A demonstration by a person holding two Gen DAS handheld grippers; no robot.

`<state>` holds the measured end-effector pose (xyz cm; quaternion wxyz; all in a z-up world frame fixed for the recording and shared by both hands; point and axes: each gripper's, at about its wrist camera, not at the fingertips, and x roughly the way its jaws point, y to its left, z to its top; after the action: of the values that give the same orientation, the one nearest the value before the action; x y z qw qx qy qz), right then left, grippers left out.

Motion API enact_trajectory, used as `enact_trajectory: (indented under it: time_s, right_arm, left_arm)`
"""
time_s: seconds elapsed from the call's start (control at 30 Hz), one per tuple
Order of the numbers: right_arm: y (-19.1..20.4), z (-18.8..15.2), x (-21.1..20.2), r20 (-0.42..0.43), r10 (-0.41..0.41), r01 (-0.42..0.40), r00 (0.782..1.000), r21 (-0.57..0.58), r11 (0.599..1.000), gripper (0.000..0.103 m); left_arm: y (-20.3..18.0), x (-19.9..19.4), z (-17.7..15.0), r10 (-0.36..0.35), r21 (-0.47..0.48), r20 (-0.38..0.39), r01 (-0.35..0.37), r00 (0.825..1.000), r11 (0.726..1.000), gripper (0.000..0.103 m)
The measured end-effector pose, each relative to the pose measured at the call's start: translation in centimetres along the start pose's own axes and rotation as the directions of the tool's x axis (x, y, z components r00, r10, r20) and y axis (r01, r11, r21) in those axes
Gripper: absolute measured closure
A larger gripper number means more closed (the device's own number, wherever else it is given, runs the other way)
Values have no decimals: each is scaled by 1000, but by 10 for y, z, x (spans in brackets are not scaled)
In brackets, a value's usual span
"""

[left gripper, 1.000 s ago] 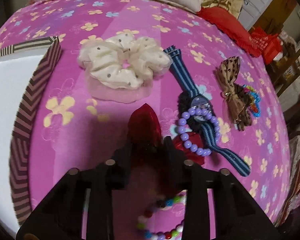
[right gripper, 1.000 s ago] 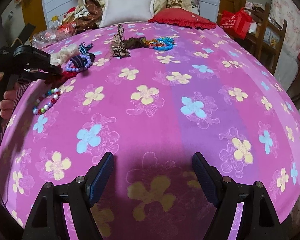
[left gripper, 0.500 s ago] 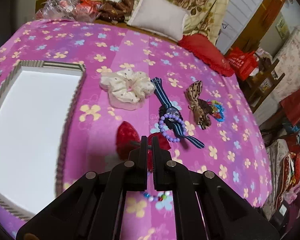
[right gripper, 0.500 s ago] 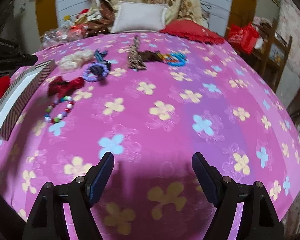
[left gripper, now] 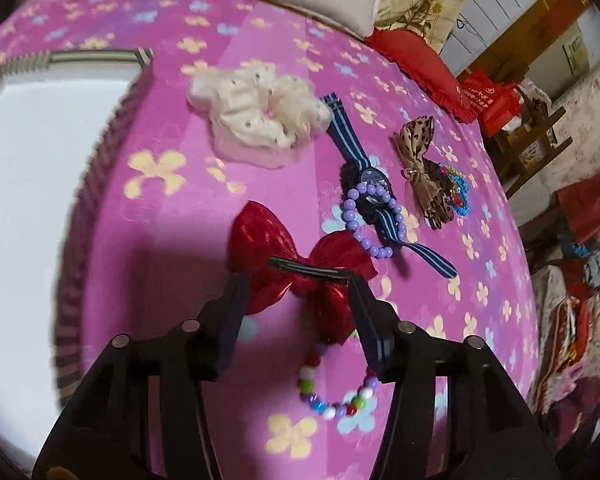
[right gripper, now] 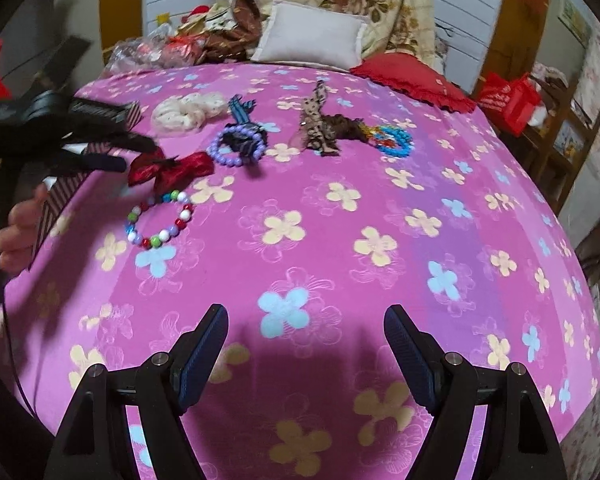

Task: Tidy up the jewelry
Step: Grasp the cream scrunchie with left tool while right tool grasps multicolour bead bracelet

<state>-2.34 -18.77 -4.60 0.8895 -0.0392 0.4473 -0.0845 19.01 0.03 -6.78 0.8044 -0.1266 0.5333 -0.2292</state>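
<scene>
Bed: one, under a pink flowered cover [right gripper: 340, 216]; all the jewelry lies on it.
Box: one striped box [left gripper: 80, 208] with a white inside, at the left edge.
Bows: two. Red bow [left gripper: 292, 264], clip side up, lies near, just right of the box; leopard bow [left gripper: 418, 168] lies far right.
Bead bracelets: three. Mixed-colour bracelet [left gripper: 336, 392] nearest, touching the red bow's lower edge; purple bracelet [left gripper: 370, 220] draped over the watch; blue-and-colour bracelet [right gripper: 394, 140] against the leopard bow.
Watch: one, striped blue band [left gripper: 354, 144], mid-bed.
Scrunchie: one, cream [left gripper: 260, 108], far, beside the box.
Left tongs [left gripper: 296, 312]: jaws have just been opening; spread on either side of the red bow, not pinching it as far as I can tell.
Right tongs [right gripper: 304, 344]: spread wide, nothing between, over bare cover near the front.
Hand: one [right gripper: 18, 232], at far left in the right view.
</scene>
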Motion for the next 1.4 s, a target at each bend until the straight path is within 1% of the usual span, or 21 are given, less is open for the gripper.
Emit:
enact_trajectory:
  time_s: [0.07,0.17,0.3,0.33,0.37,0.4,0.43,0.47,0.5,0.53,0.6,0.67,0.77,0.83,1.03,1.2,1.27,1.3,1.33,1.37,1.4]
  right_arm:
    - [3,-3,1,7,-9,9,1000,-26,1000,25]
    - [2,-6,4,1,7,-7,1000,-24,1000,25]
    - [-6,-8,8,-7,16,-16,1000,-5,1000,25]
    - [-8,-9,9,-9,14,-14,1000,1,1000,25]
    - [-10,-9,10,-12,11,-11,1000,5,1000,25]
    - [-12,-10,10,-14,8,-7,1000,9,1000,25]
    - [-14,-10,10,-15,4,-3,1000,13,1000,25]
    - [-16,-10,10,-16,0,0,1000,16,1000,25]
    - [-17,-10,10,-15,-3,4,1000,18,1000,25]
    - [-19,-9,9,-14,-9,9,1000,19,1000,25]
    - [-19,-7,7,-9,-13,13,1000,18,1000,25]
    - [-18,-2,6,-6,-7,7,1000,16,1000,25]
    - [-11,9,6,-7,19,-18,1000,9,1000,25]
    - [-2,19,9,-15,51,-51,999,3,999,25]
    - [33,57,41,-67,138,-138,988,5,990,25]
    - [65,79,72,-114,172,-173,978,-1,985,25]
    - [75,82,84,-130,167,-169,977,-9,986,33]
    - [81,83,91,-144,158,-162,977,-15,987,43]
    - [85,83,95,-153,155,-160,976,-22,987,44]
    - [85,84,95,-135,151,-155,979,-21,988,51]
    - [86,84,94,-132,149,-154,980,-29,988,64]
  left_arm:
    - [-5,10,1,-1,5,-11,1,1000,1000,51]
    - [-16,24,4,24,32,-30,-23,999,999,50]
    - [-37,35,5,89,90,-9,-88,996,992,49]
    - [-45,38,5,127,114,0,-126,992,985,54]
    - [-51,43,4,147,136,-9,-144,989,980,78]
    - [-53,45,3,156,144,-8,-153,988,978,85]
    - [-57,44,2,155,155,3,-154,988,976,95]
    - [-59,43,2,150,160,2,-148,989,976,95]
    - [-60,40,2,145,161,9,-145,989,976,101]
    - [-61,32,1,129,164,22,-131,991,978,103]
    - [-60,14,0,105,165,51,-112,993,980,103]
    - [-55,-17,-2,76,171,105,-93,992,981,103]
    - [-41,-58,-7,54,173,184,-86,981,981,103]
    - [-25,-76,-9,47,154,217,-82,975,985,103]
    - [19,-89,-13,72,85,249,-95,966,992,103]
    - [33,-89,-11,86,108,233,-114,969,988,103]
    - [38,-87,-10,62,104,224,-87,973,991,100]
    - [41,-86,-10,52,96,219,-75,974,993,97]
    - [45,-84,-9,40,82,210,-58,977,995,95]
    - [49,-83,-9,32,68,201,-47,979,997,90]
    - [49,-82,-9,27,59,196,-39,980,998,85]
